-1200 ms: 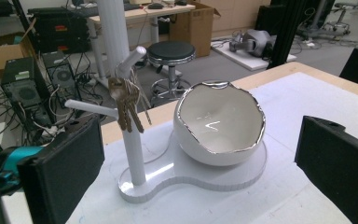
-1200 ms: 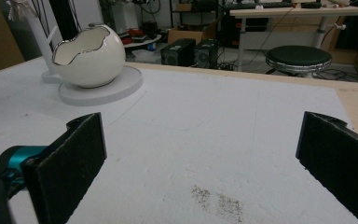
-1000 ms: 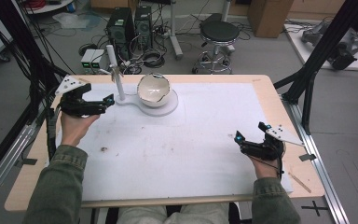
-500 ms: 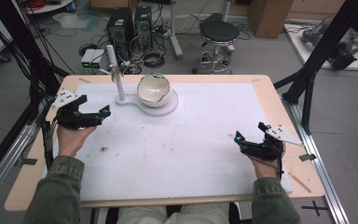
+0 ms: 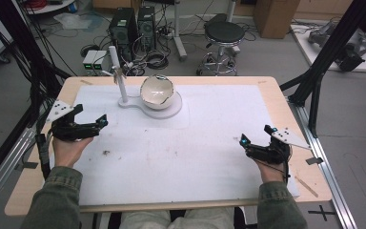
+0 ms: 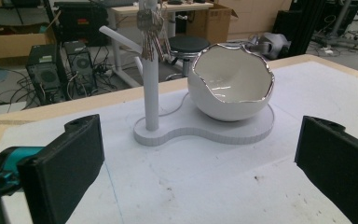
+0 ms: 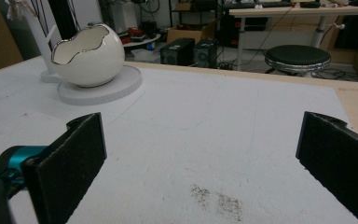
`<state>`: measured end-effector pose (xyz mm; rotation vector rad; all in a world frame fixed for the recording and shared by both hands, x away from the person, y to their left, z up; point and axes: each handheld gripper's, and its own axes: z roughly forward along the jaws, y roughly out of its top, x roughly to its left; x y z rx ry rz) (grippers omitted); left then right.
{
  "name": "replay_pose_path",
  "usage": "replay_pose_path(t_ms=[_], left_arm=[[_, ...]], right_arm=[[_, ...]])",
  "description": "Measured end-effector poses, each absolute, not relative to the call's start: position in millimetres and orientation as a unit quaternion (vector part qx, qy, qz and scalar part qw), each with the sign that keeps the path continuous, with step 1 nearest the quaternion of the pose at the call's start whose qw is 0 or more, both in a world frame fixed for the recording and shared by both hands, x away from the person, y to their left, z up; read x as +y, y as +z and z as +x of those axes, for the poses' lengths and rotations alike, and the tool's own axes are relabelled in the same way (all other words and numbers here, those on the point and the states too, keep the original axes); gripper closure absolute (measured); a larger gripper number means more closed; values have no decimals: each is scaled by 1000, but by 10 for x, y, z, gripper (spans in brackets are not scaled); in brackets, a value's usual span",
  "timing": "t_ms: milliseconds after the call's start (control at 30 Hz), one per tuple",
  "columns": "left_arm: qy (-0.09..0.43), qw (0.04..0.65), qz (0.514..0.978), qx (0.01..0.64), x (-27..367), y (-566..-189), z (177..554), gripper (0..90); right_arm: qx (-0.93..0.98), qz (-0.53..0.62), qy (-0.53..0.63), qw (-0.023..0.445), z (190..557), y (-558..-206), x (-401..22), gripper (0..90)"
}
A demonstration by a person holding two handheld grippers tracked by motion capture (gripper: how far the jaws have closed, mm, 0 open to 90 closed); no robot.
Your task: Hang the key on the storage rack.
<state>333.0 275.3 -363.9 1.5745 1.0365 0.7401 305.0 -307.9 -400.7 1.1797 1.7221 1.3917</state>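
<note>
Keys (image 6: 152, 33) hang from the top of the white post (image 6: 151, 88), and that post is the landmark we place everything by. Its flat white base (image 6: 205, 133) runs out to one side, and on that wider part sits the egg-shaped bowl (image 6: 230, 83) with its jagged silver rim, just beside the post and empty as far as we can see into it.

Our left gripper (image 5: 89, 120) sits nearest the post, on our side of it and off to its left, well apart from it, jaws spread wide with nothing between them. In the left gripper view the post and keys stand straight ahead between the two black pads, so we judge it is lined up on them. Our right gripper (image 5: 255, 138) lies far from the post, low over the white mat (image 5: 195, 152) near the table's right edge, also spread wide and holding nothing.

We judge the work has barely begun: the keys are on their peg, untouched, and neither gripper has anything. If the keys are to go into the bowl, everything is left to do: close the distance to the post, pinch the bunch, lift it off the peg, carry it over the bowl beside the post and let go.
</note>
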Motion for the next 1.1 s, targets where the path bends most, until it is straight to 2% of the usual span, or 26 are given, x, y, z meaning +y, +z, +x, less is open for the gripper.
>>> replay_pose_path(t_ms=[733,1100], left_arm=[[327,524,638,459,2955,-4016,3049,16],[335,540,613,470,3083,-4150,2924,16]], right_arm=[[655,446,525,312,3050,-4011,-3070,5],[655,446,524,312,3051,-4012,-3072,5]])
